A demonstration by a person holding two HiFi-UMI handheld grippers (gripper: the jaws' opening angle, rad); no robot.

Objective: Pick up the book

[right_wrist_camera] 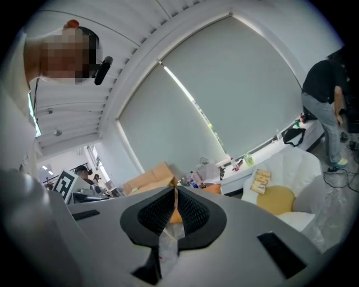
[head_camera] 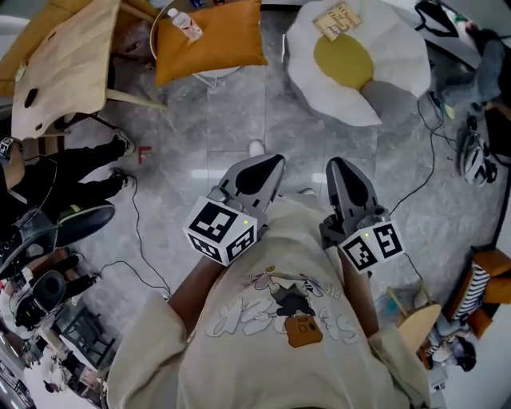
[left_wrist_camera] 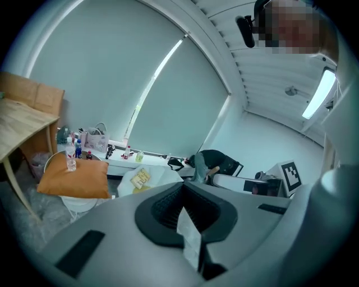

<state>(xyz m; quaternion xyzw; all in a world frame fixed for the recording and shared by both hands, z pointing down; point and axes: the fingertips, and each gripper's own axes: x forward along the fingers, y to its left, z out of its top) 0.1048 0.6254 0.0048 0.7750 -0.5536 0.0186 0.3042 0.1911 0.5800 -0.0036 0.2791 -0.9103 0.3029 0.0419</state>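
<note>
View from above, read left to right. A wooden tabletop (head_camera: 64, 56) and a bystander's dark-clad legs (head_camera: 72, 169) occupy the left edge, well apart from the work. Next is an orange cushion (head_camera: 211, 48) with a plastic bottle (head_camera: 185, 24) lying on its upper corner. At centre, the left gripper (head_camera: 259, 172) and the right gripper (head_camera: 345, 180) are held side by side against the wearer's shirt, both aimed forward and slightly down. This looks like a carrying posture suited to an approach rather than a reach. The fingers of each are closed together with nothing between them, and the left gripper view (left_wrist_camera: 183, 186) and the right gripper view (right_wrist_camera: 175, 191) show only a thin slit at the tips. The book (head_camera: 337, 20), small and yellowish, lies flat on the far edge of a white egg-shaped cushion (head_camera: 399, 60), just beyond its yellow centre. It is untouched and well apart from both grippers. The grey floor (head_camera: 231, 112) between them carries no obstacle in the direct line. By this reading, the fingers must part before a grasp. The soft cushion may yield under the book, and the right gripper stands nearer to it.
</note>
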